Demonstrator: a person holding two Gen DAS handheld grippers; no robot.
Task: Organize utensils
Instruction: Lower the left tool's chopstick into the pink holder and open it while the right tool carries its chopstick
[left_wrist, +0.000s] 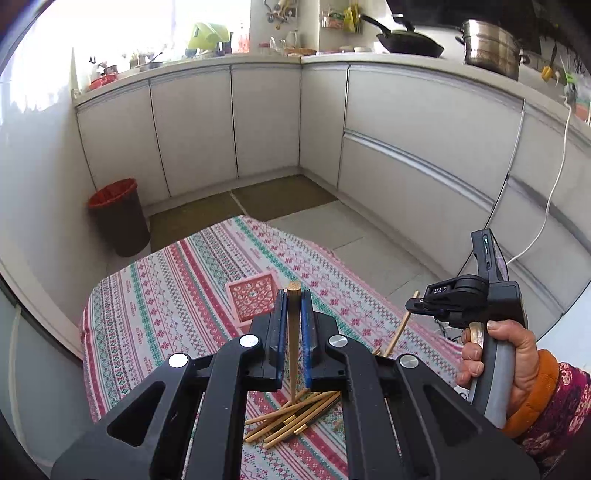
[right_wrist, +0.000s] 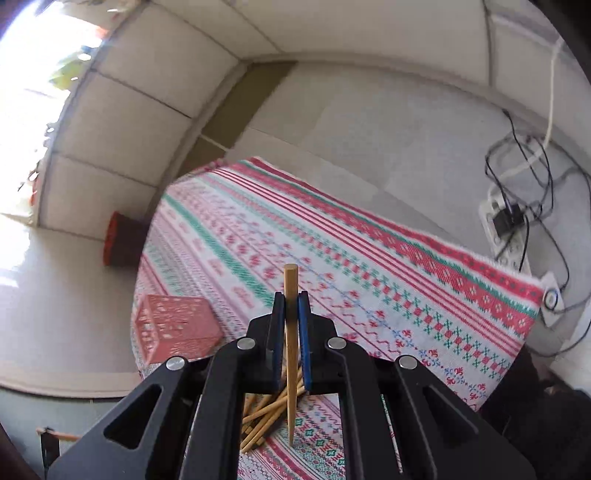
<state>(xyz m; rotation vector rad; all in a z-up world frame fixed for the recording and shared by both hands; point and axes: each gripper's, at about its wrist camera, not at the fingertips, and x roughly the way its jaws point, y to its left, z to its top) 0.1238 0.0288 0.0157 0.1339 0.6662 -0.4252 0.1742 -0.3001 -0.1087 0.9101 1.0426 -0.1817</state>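
Note:
My left gripper (left_wrist: 294, 295) is shut on a wooden chopstick (left_wrist: 293, 332) held upright above the table. My right gripper (right_wrist: 291, 297) is shut on another wooden chopstick (right_wrist: 291, 354), its thick end pointing forward. A pile of several loose chopsticks (left_wrist: 291, 415) lies on the patterned tablecloth (left_wrist: 177, 295) below both grippers; it also shows in the right wrist view (right_wrist: 266, 413). A pink lattice holder (left_wrist: 251, 297) stands on the cloth just beyond the left gripper, and to the left in the right wrist view (right_wrist: 175, 326). The right gripper and its chopstick show at the right of the left wrist view (left_wrist: 413, 304).
A dark bin with a red liner (left_wrist: 118, 218) stands on the floor beyond the table's left corner. White kitchen cabinets (left_wrist: 406, 147) run around the room. A power strip with cables (right_wrist: 506, 229) lies on the floor right of the table.

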